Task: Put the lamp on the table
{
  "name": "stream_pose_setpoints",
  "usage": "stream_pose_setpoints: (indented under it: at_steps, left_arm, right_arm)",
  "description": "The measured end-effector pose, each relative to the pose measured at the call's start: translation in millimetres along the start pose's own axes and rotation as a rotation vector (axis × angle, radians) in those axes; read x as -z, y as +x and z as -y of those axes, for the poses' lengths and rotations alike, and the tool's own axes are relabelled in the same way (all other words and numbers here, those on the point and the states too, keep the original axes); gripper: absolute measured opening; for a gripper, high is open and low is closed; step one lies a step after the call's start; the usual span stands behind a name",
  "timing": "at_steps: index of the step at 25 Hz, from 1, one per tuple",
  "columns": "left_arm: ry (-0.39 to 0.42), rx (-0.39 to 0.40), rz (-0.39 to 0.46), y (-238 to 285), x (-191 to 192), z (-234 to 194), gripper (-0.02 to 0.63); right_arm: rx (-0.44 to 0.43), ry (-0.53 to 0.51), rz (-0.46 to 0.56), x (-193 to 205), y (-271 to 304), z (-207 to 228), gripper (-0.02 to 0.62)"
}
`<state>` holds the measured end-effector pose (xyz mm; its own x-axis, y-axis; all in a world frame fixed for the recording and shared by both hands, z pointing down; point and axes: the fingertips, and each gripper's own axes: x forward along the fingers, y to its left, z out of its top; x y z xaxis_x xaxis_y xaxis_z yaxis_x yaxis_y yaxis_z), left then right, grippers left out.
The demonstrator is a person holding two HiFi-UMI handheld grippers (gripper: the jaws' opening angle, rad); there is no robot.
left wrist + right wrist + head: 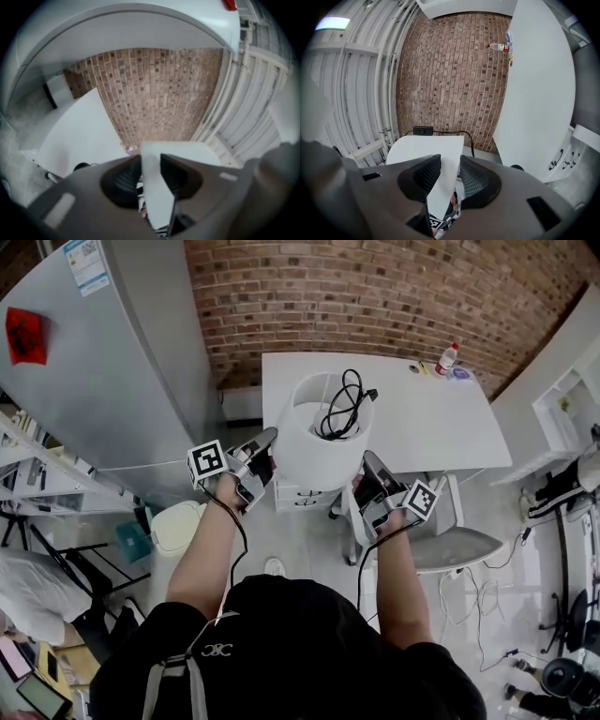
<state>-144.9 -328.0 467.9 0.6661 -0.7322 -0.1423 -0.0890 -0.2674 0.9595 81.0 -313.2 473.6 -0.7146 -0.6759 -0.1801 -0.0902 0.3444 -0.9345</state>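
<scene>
A white lamp with a drum shade hangs in the air in front of the white table, near its front edge. A black cord is coiled on top of the shade. My left gripper is shut on the shade's left wall. My right gripper is shut on the shade's right wall. The cord's switch shows above the shade in the right gripper view. The lamp's base is hidden under the shade.
A bottle and small items stand at the table's far right corner. A grey cabinet stands at the left, a brick wall behind the table. A chair sits under my right arm, cables on the floor.
</scene>
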Motion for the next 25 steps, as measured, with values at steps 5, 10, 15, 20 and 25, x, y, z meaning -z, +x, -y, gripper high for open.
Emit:
stream_pose_setpoints:
  at_steps: [5, 10, 15, 20, 25]
  left_arm:
    - [0.011, 0.016, -0.047, 22, -39, -8, 0.115]
    - [0.009, 0.020, -0.091, 42, -61, -15, 0.114]
    - [0.023, 0.023, -0.109, 56, -68, -24, 0.115]
    - [0.009, 0.024, -0.121, 69, -73, -39, 0.115]
    - [-0.016, 0.004, -0.131, 95, -72, -53, 0.115]
  right_arm:
    - [0.009, -0.009, 0.034, -12, 34, 5, 0.120]
    - [0.016, -0.009, 0.071, -23, 52, 11, 0.120]
    - [0.029, -0.001, 0.081, -29, 57, 24, 0.120]
    - [0.048, -0.015, 0.079, -41, 65, 34, 0.120]
    - [0.057, -0.019, 0.084, -67, 68, 49, 0.120]
